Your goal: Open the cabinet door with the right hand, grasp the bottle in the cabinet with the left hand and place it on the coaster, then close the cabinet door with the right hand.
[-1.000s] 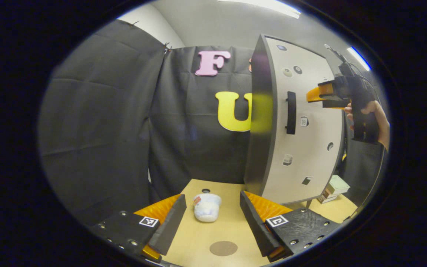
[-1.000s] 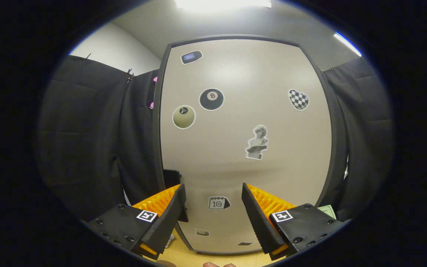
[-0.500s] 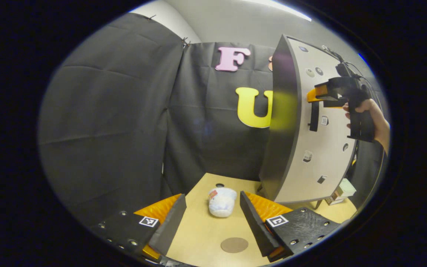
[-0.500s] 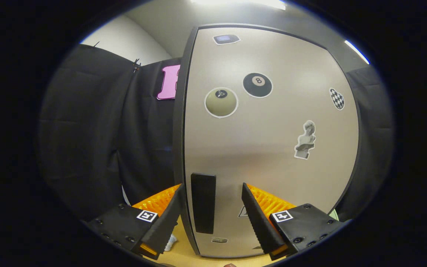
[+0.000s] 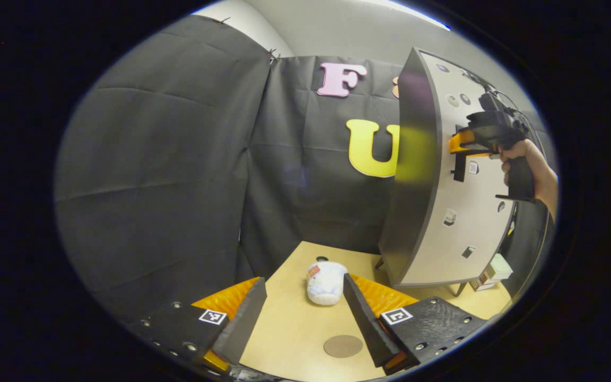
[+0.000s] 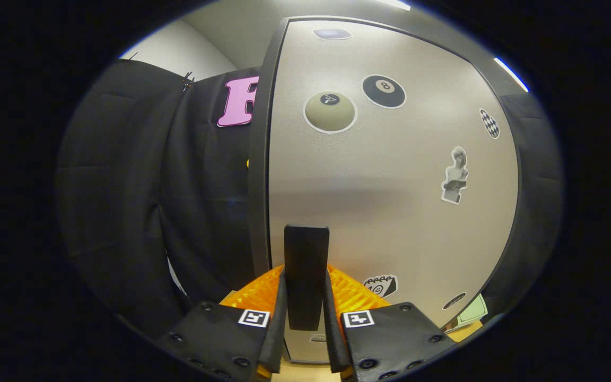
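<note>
right tool clamped on door handle; left tool apart; sticker reads 8

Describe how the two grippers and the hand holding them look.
Left gripper: black bodies with screws and square black-and-white markers. Right gripper: the same markers; from afar a black pistol-grip body with thin cables on top, in a bare hand, no sleeve visible.

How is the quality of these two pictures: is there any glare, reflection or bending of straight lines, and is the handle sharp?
Left gripper view: the cabinet bows from fisheye distortion, and its dark side panel carries a yellowish reflection. Right gripper view: the door bulges outward, with soft glare near its top and a faint shadow band across its middle; the handle between the right gripper fingers is sharp.
</note>
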Demonstrator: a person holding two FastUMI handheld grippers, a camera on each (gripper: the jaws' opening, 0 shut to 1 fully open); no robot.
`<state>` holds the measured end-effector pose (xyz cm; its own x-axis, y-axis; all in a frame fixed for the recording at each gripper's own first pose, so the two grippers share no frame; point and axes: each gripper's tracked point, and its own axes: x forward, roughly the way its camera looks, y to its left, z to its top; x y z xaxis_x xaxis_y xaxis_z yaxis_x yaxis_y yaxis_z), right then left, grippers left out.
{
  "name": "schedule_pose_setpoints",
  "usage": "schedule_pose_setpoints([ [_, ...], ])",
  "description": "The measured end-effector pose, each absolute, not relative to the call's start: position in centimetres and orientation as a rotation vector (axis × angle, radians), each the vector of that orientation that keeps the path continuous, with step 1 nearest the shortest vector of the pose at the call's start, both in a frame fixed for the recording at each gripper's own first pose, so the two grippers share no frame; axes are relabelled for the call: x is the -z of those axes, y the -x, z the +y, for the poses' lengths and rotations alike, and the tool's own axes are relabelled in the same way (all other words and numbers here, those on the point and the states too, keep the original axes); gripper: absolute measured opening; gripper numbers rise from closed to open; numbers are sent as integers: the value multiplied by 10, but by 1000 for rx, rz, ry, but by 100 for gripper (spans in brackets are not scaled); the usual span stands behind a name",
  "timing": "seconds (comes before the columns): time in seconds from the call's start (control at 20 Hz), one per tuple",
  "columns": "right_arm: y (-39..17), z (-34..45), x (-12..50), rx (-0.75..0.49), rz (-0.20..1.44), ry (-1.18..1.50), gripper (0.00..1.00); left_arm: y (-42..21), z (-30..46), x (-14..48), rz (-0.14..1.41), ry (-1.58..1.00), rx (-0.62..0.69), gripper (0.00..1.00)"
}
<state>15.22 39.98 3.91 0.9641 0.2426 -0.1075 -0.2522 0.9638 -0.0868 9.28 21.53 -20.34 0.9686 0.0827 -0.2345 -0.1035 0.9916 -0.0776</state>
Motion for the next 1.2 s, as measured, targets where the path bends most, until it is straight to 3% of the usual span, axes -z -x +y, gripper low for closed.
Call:
schedule_pose_setpoints([
  [0.2,-151,400,-38,-262,106,71,35,-87,219,207,244,90,-96,90],
  [0.45,-150,400,-38,-309,96,51,20,-78,219,206,249,74,-93,88],
  [0.6,-146,399,-39,-337,87,78,17,-76,214,205,257,53,-83,88],
  [0.65,-143,399,-37,-348,93,75,9,-76,210,204,258,53,-74,88],
  [1.2,-118,387,-37,-459,82,67,12,-56,174,183,217,35,-24,88],
])
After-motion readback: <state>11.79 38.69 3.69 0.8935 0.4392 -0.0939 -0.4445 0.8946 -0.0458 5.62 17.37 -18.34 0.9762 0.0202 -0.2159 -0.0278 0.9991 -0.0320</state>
